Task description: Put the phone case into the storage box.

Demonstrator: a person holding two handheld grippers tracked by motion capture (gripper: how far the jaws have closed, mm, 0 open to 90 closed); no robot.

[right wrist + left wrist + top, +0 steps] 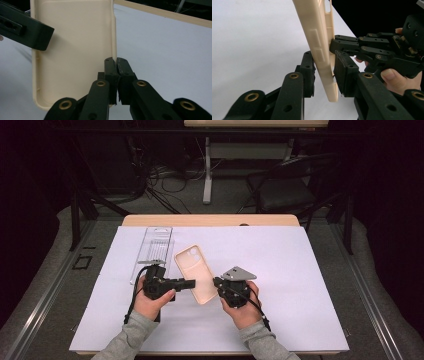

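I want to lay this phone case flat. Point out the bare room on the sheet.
The white sheet is bare right of the right gripper to its edge, and along the near edge beside the forearms. It is crowded left of centre: the clear plastic package, the cream phone case and the left gripper sit close together.

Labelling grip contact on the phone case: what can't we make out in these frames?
- Left gripper view: left hand-held gripper straddles the phone case; pad contact unclear.
- Right gripper view: case wall inside the right hand-held gripper hidden by its fingers.
- High view: clear tray contents too small.
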